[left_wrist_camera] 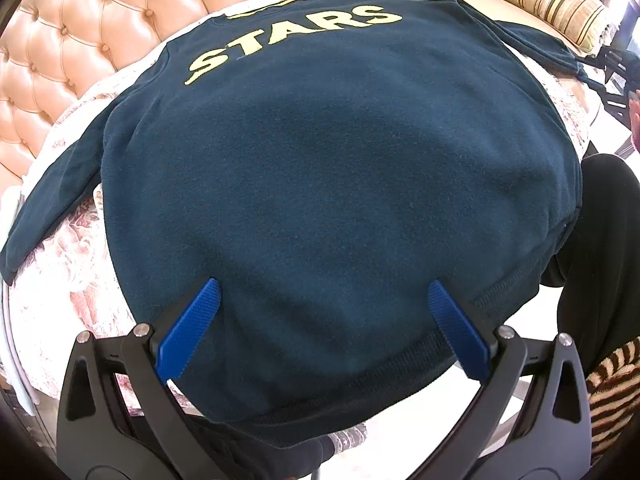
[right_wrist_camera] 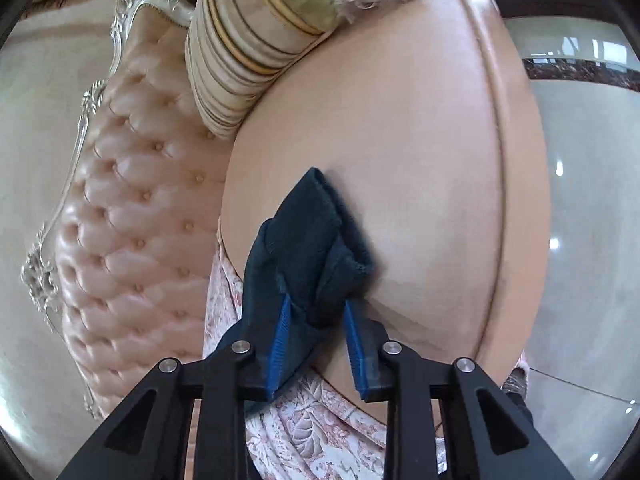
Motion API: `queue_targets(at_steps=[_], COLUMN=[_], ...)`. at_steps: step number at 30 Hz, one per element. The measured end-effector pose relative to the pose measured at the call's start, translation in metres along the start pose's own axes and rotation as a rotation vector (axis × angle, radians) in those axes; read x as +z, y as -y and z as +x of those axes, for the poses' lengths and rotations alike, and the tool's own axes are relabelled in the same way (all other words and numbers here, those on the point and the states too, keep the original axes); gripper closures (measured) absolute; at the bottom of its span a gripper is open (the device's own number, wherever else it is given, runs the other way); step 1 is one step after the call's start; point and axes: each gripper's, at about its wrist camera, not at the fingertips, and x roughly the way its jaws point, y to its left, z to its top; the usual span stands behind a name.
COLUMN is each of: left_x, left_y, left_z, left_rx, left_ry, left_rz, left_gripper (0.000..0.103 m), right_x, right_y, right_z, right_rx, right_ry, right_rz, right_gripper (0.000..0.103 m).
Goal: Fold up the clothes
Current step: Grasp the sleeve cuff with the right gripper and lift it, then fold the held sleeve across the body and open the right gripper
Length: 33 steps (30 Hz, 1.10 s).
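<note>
Navy sweatshirt lies flat, spread over a floral cover on a tufted peach sofa. Yellow "STARS" lettering sits near the collar at 12 o'clock in the left wrist view; ribbed hem is at 6 o'clock, closest to the camera. 1 sleeve trails out toward 8 o'clock over the cover; the other runs to 2 o'clock, twd the sofa's bare seat.

Left tool hovers over the hem w/ its 2 blue fingers spread wide, either side of the lower body of the shirt. Nothing pinched; can't tell if the tips touch the fabric.

Right tool has its blue fingers drawn close on the bunched sleeve cuff, pinching it. Cuff end sticks out past the tips toward 12 o'clock, resting on the smooth seat cushion. In the left view that tool shows only as a dark frame at 3 o'clock, at the sleeve's end.

Striped bolster pillow lies at 12 o'clock in the right view, against the sofa back. Zebra-pattern fabric shows at 4 o'clock in the left view, beside a dark clothed leg.
</note>
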Motion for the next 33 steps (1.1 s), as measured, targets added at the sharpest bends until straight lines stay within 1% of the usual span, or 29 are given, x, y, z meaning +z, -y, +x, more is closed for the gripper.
queue_targets(at_steps=[3,5,7,9,11,12,13,14,16,19,22,24,25,26,27,29,30,31,32,33], left_x=[-0.009,-0.002,-0.001,-0.002,-0.003,-0.004,-0.004,-0.004,-0.004,-0.005,-0.007,-0.007,-0.007,-0.006,-0.005,-0.004,-0.003,-0.002,-0.002,-0.004], left_y=[0.005,-0.007,-0.008,-0.007,-0.007,-0.006,-0.006,-0.006,-0.005,-0.004,-0.003,-0.004,-0.004,-0.007,-0.012,-0.03,-0.041,-0.051,-0.063,-0.073], left_z=[-0.011,-0.004,-0.003,-0.003,-0.003,-0.003,-0.003,-0.003,-0.002,-0.002,-0.003,-0.004,-0.006,-0.01,-0.017,-0.037,-0.044,-0.051,-0.056,-0.061], left_rx=[0.001,0.0,-0.001,-0.002,-0.003,-0.003,-0.003,-0.002,-0.001,-0.001,-0.001,-0.005,-0.011,-0.04,-0.09,-0.196,-0.223,-0.242,-0.241,-0.208], left_ry=[0.003,0.004,0.005,0.007,0.012,0.015,0.015,0.015,0.011,0.015,0.019,0.017,0.012,0.01,0.026,0.091,0.114,0.133,0.153,0.171], left_rz=[0.0,-0.001,-0.001,0.0,0.0,0.001,0.001,0.0,-0.001,-0.003,-0.006,-0.018,-0.025,-0.045,-0.078,-0.186,-0.231,-0.273,-0.311,-0.331], left_gripper=[0.0,0.0,0.0,0.0,0.0,0.0,0.0,0.0,0.0,0.0,0.0,0.0,0.0,0.0,0.0,0.0,0.0,0.0,0.0,0.0], right_x=[0.002,0.002,-0.001,-0.004,-0.004,-0.004,-0.005,-0.006,-0.011,-0.028,-0.067,-0.112,-0.135,-0.159,-0.182,-0.238,-0.26,-0.28,-0.3,-0.322], right_y=[0.0,-0.003,-0.004,-0.005,-0.004,-0.006,-0.013,-0.021,-0.051,-0.114,-0.182,-0.225,-0.236,-0.248,-0.258,-0.268,-0.269,-0.266,-0.263,-0.257], right_z=[0.004,0.006,0.004,0.002,0.0,-0.003,-0.007,-0.012,-0.022,-0.034,-0.034,-0.025,-0.018,-0.011,-0.005,0.012,0.021,0.029,0.038,0.05], right_rx=[-0.005,-0.017,-0.024,-0.022,-0.006,0.002,0.003,0.004,0.011,0.03,0.051,0.073,0.083,0.093,0.101,0.097,0.092,0.087,0.08,0.057], right_ry=[0.023,0.043,0.064,0.084,0.085,0.087,0.097,0.109,0.14,0.166,0.155,0.114,0.085,0.056,0.028,-0.025,-0.049,-0.075,-0.101,-0.13], right_rz=[0.027,0.025,-0.006,-0.056,-0.072,-0.089,-0.125,-0.166,-0.296,-0.534,-0.79,-0.975,-1.043,-1.111,-1.179,-1.337,-1.397,-1.442,-1.489,-1.542], right_gripper=[0.076,0.076,0.077,0.082,0.085,0.091,0.097,0.097,0.097,0.097,0.097,0.097,0.097,0.097,0.097,0.097,0.097,0.097,0.097,0.097])
